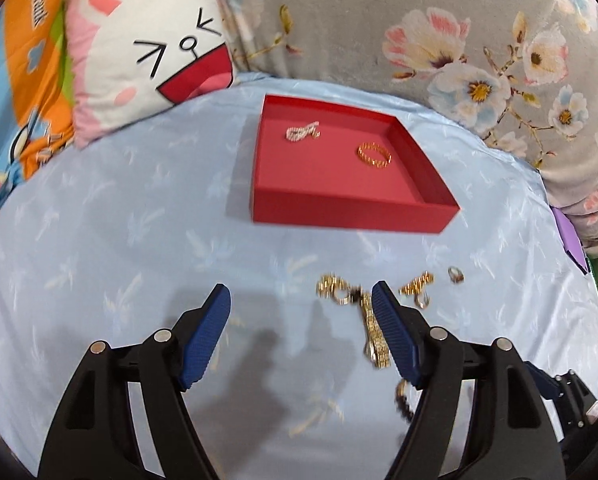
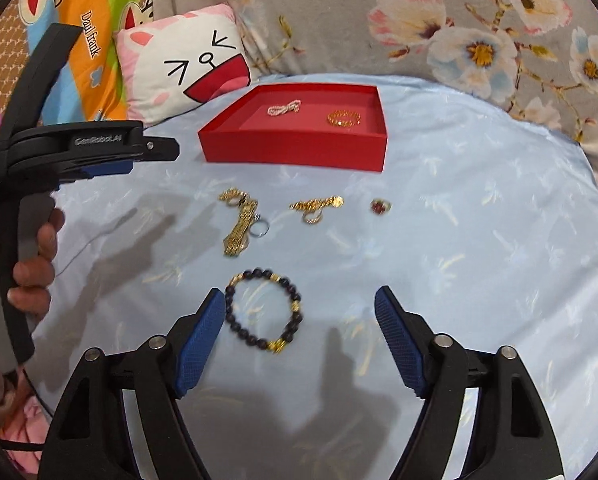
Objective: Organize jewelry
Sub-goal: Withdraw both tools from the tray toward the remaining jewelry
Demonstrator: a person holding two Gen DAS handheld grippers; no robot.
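A red tray [image 1: 351, 214] [image 2: 295, 150] sits on the light blue cloth and holds a silver chain [image 1: 302, 132] [image 2: 284, 108] and a gold bracelet [image 1: 374, 155] [image 2: 343, 117]. In front of it lie a gold watch [image 2: 238, 224] [image 1: 373, 330], a gold chain with a ring [image 2: 316, 205] [image 1: 415, 285], a red-stone ring [image 2: 380, 206] [image 1: 455, 275] and a dark bead bracelet [image 2: 264, 312]. My left gripper [image 1: 301, 294] is open and empty, its right finger beside the watch. My right gripper [image 2: 299, 298] is open and empty, just above the bead bracelet.
A cartoon pillow [image 1: 147, 52] [image 2: 187, 64] lies at the back left. A grey floral blanket [image 1: 439, 28] [image 2: 439, 20] runs behind the tray. The left gripper's body and the hand holding it [image 2: 31, 184] stand at the left in the right wrist view.
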